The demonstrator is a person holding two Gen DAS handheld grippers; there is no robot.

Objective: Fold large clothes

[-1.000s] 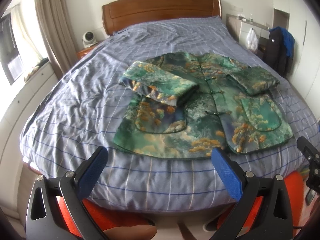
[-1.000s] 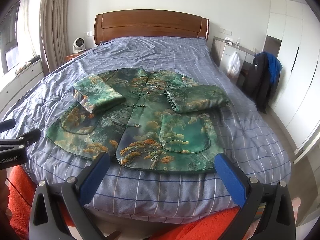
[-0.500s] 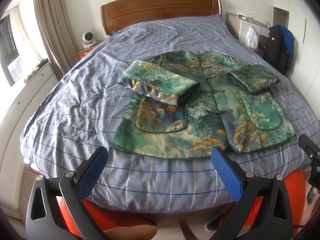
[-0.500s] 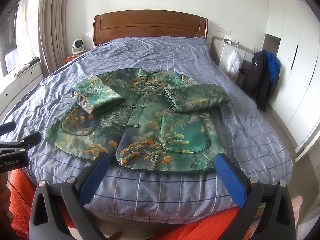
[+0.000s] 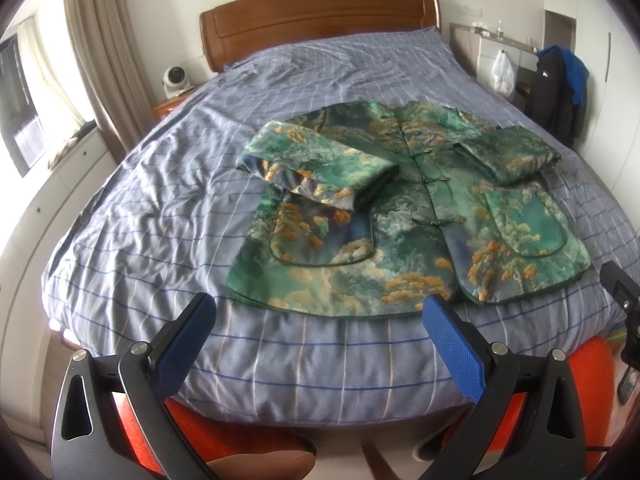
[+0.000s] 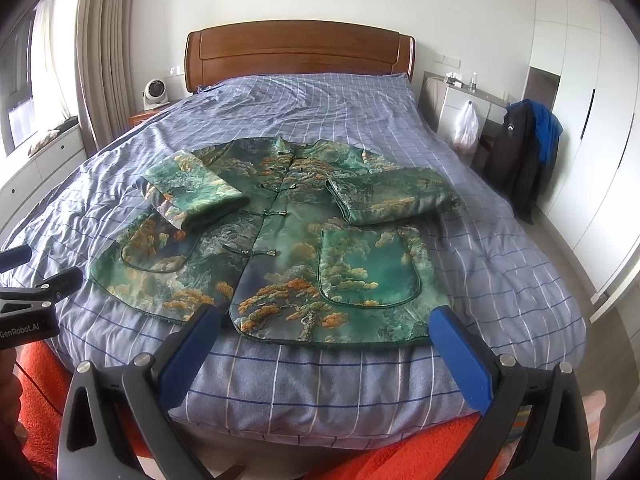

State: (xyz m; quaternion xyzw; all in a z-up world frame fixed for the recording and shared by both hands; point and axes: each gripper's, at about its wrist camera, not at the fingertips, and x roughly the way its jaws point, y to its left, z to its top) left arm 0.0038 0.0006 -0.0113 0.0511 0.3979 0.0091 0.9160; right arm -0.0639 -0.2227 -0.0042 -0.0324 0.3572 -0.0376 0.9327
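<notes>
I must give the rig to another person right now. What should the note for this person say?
Left hand-held gripper: open, empty, held above the foot of the bed, just short of the jacket's hem.
Right hand-held gripper: open, empty, also at the hem.
The green patterned jacket lies flat on the bed, front up, fastened, hem toward you.
Done: the left sleeve and the right sleeve are each folded in across the chest.
Left: fold the body, probably by taking the hem corners and bringing them up toward the collar, then tidy the bundle.
</notes>
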